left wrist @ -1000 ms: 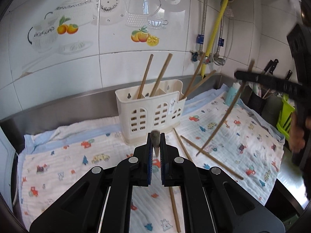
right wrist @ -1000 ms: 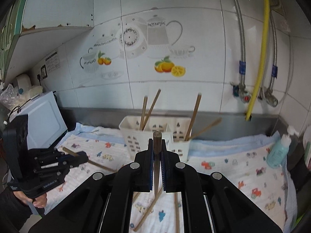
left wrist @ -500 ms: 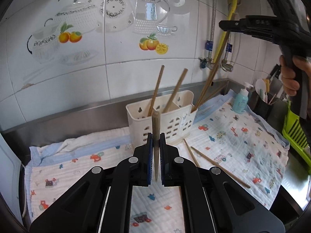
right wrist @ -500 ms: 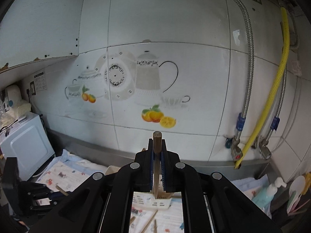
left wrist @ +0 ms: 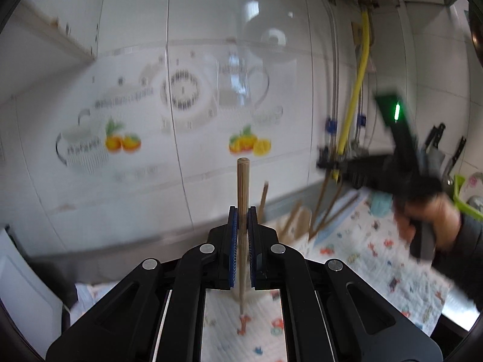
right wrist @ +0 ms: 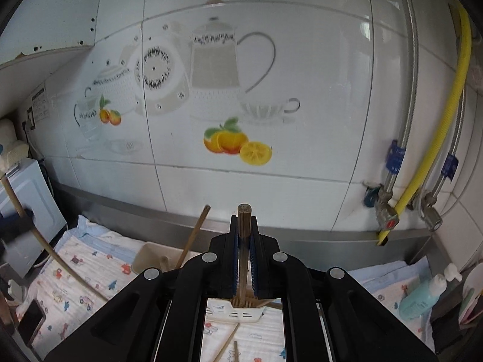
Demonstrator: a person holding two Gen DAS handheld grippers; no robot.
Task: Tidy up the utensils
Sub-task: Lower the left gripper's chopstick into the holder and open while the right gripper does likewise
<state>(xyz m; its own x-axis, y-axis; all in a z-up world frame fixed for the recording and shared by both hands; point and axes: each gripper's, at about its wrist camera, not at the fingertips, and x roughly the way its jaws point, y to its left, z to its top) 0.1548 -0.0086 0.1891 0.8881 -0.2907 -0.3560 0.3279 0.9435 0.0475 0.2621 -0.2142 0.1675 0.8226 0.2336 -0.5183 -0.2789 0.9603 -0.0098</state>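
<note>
Left wrist view: the left gripper (left wrist: 241, 226) is clamping a pale wooden chopstick (left wrist: 242, 199) between its blue pads, the stick standing upright with its round end well above the fingertips. Below it a white cloth printed with small cars (left wrist: 377, 259) is covering the counter. Farther right, a person's hand (left wrist: 431, 220) is gripping the black handle of the right gripper (left wrist: 324, 158), which is blurred. Behind the left fingers the cream utensil caddy (left wrist: 299, 223) is mostly hidden, with several chopsticks leaning out of it.

Right wrist view: the right gripper (right wrist: 244, 235) is squeezing a darker chopstick (right wrist: 244, 226) upright between its pads. Just beyond and below, the caddy (right wrist: 157, 256) is sitting on the cloth (right wrist: 90, 265), holding one leaning chopstick (right wrist: 193, 238). Two loose chopsticks (right wrist: 229, 344) are lying on the cloth nearest the camera. Beyond, a tiled wall with a teapot and orange decal (right wrist: 235, 141) is filling the background.
</note>
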